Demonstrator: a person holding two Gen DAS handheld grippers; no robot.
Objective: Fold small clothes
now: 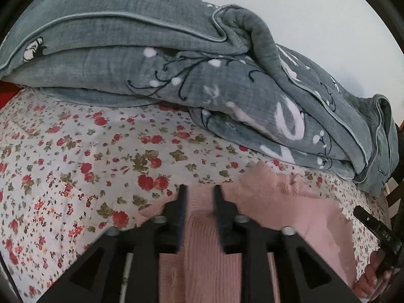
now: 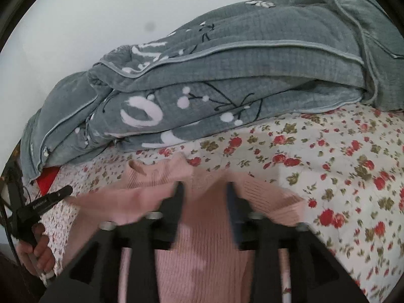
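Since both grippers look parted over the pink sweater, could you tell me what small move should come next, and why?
Probably lift both clear. The left gripper and right gripper stand open over the pink sweater, which lies on the floral sheet with nothing pinched.

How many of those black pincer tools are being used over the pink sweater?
2. The left gripper is over one side of the pink sweater, the right gripper over the other; each is hand-held.

Both wrist cameras look down closely, sharing pink sweater (image 1: 209, 260)
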